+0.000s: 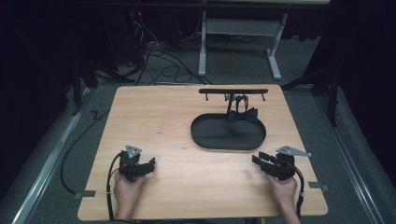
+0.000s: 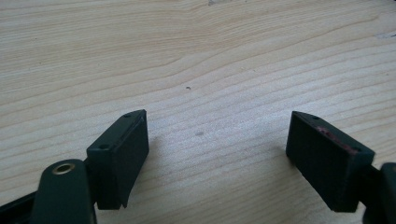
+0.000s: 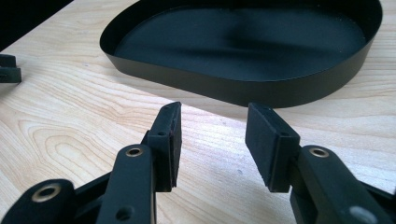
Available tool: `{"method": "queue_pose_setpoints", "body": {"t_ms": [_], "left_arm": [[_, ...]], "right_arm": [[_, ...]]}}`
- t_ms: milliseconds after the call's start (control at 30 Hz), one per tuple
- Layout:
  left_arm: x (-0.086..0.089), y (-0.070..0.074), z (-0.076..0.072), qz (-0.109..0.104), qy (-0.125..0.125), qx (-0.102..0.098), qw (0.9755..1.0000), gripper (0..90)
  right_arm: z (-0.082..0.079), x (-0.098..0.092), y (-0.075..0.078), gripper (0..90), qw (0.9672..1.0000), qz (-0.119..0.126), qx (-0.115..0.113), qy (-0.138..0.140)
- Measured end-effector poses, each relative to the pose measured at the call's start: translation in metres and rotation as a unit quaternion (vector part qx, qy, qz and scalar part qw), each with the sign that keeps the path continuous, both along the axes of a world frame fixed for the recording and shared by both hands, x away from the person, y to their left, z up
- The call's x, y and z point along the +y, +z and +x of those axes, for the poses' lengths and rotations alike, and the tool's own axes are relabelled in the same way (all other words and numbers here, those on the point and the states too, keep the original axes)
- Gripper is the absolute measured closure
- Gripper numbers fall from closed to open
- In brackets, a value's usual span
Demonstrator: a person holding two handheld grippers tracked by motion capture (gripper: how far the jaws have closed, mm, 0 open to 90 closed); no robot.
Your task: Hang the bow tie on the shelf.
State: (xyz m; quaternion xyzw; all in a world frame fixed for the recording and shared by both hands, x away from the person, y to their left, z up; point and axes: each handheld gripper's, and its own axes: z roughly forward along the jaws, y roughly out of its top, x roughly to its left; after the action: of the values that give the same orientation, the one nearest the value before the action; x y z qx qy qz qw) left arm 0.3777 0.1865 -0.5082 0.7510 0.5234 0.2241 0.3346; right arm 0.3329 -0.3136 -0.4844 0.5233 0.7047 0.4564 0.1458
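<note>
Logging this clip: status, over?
Left gripper and right gripper open, empty, low over table. Bow tie on tray rim, under rack. Path clear.

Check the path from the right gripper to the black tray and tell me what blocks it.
Nothing visible does. Bare tabletop lies between the open right gripper and the tray's near wall.

The table (image 1: 154,116) lies bare across its left half and along its near edge, giving free passage there; toward the far right corner a black oval tray (image 1: 201,135) blocks the way, its low wall rising from the wood; behind it, at the far edge, a black stand (image 1: 233,91) with a bow tie (image 1: 243,115) bars reach.
</note>
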Motion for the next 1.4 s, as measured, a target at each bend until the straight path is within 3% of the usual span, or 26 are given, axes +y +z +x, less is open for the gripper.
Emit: {"method": "queue_pose_setpoints", "body": {"t_ms": [733, 1400], "left_arm": [[0.000, 0.000, 0.000, 0.000, 0.000, 0.000, 1.0000, 21.5], [0.000, 0.000, 0.000, 0.000, 0.000, 0.000, 1.0000, 21.5]], "right_arm": [[0.008, 0.009, -0.007, 57.8, 0.9983, -0.057, 0.013, -0.007], [0.013, 0.018, -0.013, 57.9, 0.9964, -0.082, 0.020, -0.008]]}}
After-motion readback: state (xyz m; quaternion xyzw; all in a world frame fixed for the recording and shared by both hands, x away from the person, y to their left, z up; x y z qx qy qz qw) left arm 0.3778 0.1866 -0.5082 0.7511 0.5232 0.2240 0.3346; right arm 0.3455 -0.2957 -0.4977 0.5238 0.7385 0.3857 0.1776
